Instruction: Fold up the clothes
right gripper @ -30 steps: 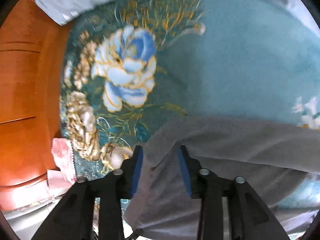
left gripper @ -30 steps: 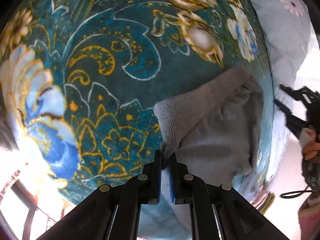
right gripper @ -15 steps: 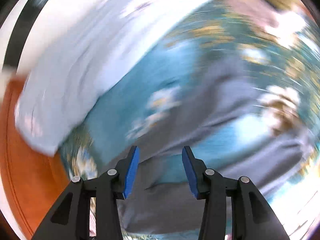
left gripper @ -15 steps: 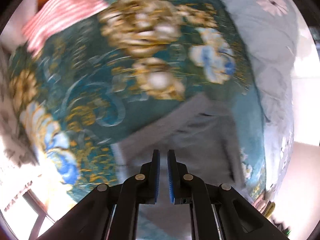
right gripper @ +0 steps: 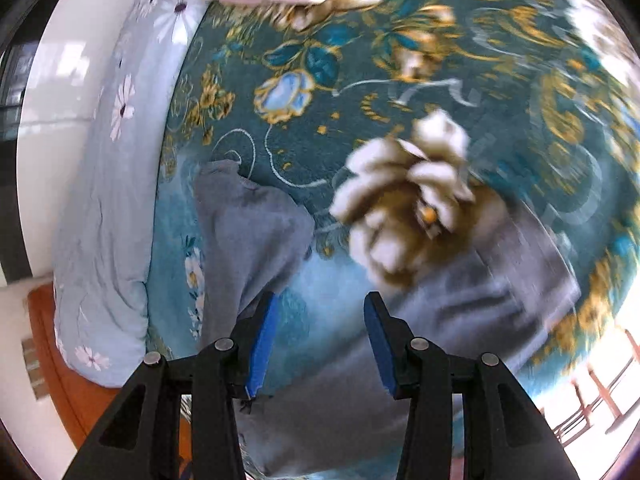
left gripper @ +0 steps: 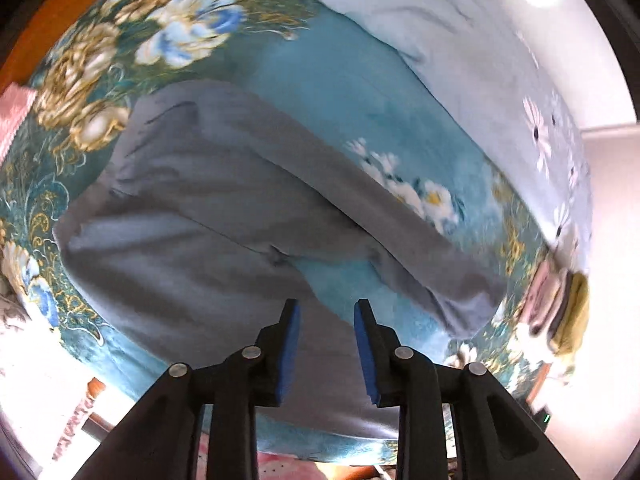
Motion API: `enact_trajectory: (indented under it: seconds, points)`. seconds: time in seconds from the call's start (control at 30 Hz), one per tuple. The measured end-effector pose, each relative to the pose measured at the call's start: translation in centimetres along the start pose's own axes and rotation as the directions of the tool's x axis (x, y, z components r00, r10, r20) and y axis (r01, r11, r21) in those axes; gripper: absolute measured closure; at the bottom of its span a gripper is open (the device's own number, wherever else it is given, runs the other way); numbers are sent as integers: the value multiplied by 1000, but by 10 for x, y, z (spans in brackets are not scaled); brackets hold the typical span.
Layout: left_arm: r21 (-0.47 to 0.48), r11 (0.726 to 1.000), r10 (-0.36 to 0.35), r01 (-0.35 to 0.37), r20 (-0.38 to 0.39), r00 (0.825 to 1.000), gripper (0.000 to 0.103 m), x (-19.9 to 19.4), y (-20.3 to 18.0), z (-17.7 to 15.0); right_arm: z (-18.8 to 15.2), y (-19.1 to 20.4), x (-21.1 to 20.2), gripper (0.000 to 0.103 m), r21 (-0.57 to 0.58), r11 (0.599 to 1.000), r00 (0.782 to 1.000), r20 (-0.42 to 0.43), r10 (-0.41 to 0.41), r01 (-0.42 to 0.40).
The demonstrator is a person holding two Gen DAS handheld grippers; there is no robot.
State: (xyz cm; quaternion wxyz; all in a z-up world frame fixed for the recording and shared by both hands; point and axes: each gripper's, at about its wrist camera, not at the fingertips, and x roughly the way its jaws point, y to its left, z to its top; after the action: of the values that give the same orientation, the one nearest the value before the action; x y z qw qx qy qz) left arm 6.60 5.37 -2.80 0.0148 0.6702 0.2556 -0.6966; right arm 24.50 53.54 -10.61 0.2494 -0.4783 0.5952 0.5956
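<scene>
A pair of grey trousers [left gripper: 208, 200] lies spread on a teal flowered blanket [left gripper: 340, 92], its two legs splayed apart. My left gripper [left gripper: 326, 312] is open and empty, just above the fork between the legs. In the right wrist view the grey trousers [right gripper: 256, 232] lie below and to both sides of my right gripper [right gripper: 320, 304], which is open and empty over the gap between the two legs. The far part of this view is blurred.
A pale blue quilt with daisies [left gripper: 480, 64] lies along the blanket's far side; it also shows in the right wrist view [right gripper: 108, 200]. Pink and yellow folded cloth [left gripper: 560, 308] sits at the right. An orange wooden bed frame [right gripper: 60, 360] borders the bed.
My left gripper has let go of the grey cloth and opened. Both grippers have swung round and pulled back, so the whole trousers now show. The right gripper stayed open.
</scene>
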Motion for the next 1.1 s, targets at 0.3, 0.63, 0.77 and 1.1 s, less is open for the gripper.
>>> enact_trajectory:
  seconds: [0.3, 0.63, 0.77, 1.1]
  points:
    - [-64, 992, 108, -107, 2, 994, 63, -2, -23, -29, 65, 84, 76, 46, -388, 920, 991, -100, -91, 45]
    - [-175, 968, 180, -180, -13, 984, 60, -1, 0, -30, 77, 122, 129, 87, -512, 853, 973, -128, -192, 101]
    - [-176, 968, 175, -180, -42, 984, 59, 11, -3, -29, 62, 145, 118, 93, -514, 849, 972, -105, -208, 126]
    - [-204, 953, 225, -227, -32, 974, 59, 1, 8, -22, -79, 217, 189, 84, -669, 742, 938, -287, -195, -50]
